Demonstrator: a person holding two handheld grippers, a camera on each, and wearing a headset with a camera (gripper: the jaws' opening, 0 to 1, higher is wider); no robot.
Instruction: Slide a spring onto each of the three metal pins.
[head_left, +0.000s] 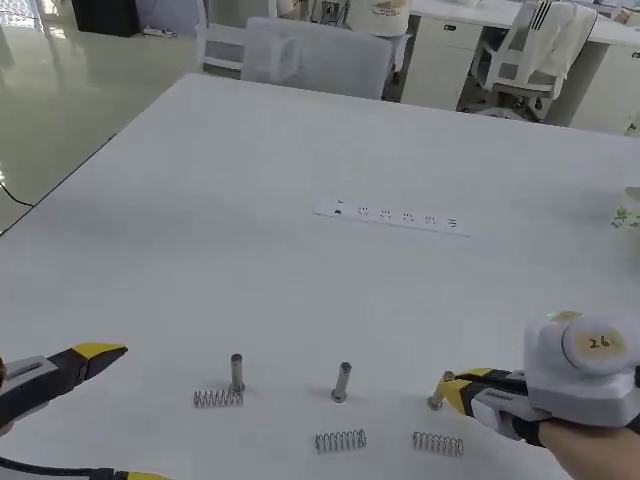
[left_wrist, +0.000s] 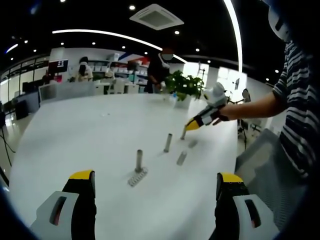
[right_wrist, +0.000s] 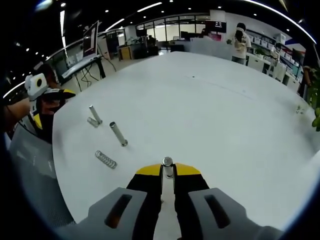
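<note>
The right claw, at the lower right of the head view, was pressed almost together and seemed to pinch the right-hand pin, though the contact was hard to confirm. The left claw was spread wide and held nothing. A good move would steady that pin upright and bring the nearest spring end-on over its top. The left pin and middle pin were smooth metal cylinders. The middle spring and left spring, fine wire coils, lay flat on the matte white desk.
</note>
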